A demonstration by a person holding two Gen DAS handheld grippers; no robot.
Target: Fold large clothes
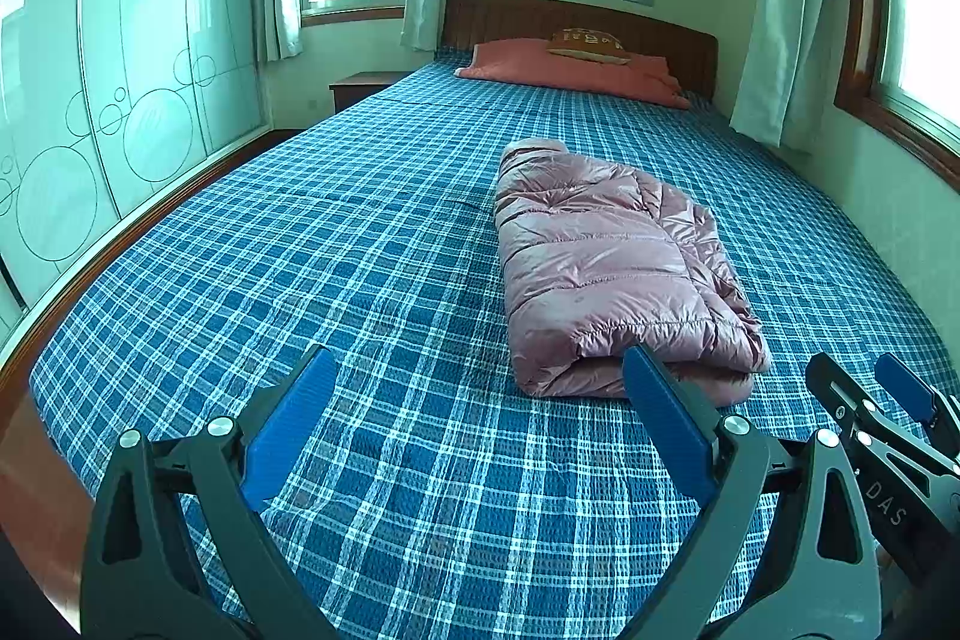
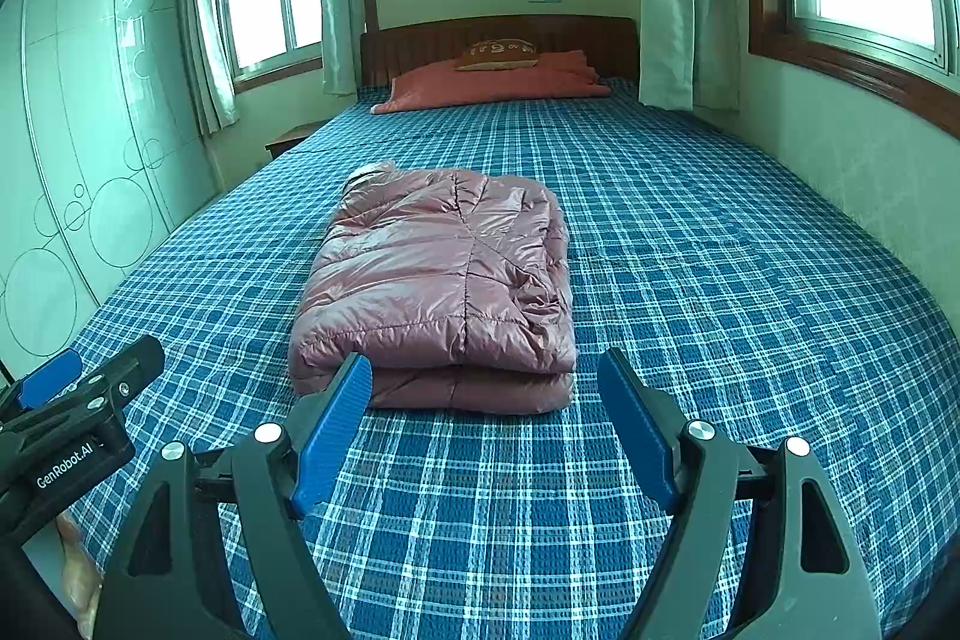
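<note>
1. left gripper (image 1: 480, 370), black frame with blue rubber pads: jaws spread wide, nothing between them but blue-and-white plaid bedspread (image 1: 300, 250). it hangs over the foot end of the bed, not touching the cloth as far as the left wrist view shows.
2. its right pad (image 1: 666, 424) overlaps the near edge of the jacket in the left wrist view; contact can't be confirmed, looks like it is just in front of it.
3. pink quilted puffer jacket (image 2: 438, 274), shiny fabric: folded into a compact rectangular stack, two thick layers showing at the near edge, top layer slightly puffed and creased. it lies on the bedspread around mid-bed, long side running toward the headboard, a bit of lighter lining poking out at the far-left corner.
4. right gripper (image 2: 483, 382), same black-and-blue build: jaws also wide apart, empty, hanging over the bedspread with the jacket's near edge just beyond the fingertips. left pad (image 2: 336, 424) overlaps the jacket's near-left corner in the right wrist view; contact not clear.
5. the two grippers sit side by side, near each other, each visible at the edge of the other's view.
6. far end: folded salmon-red blanket (image 2: 498, 85) with a small brown patterned cushion (image 2: 498, 55) on top, against the dark wooden headboard (image 2: 420, 40).
</note>
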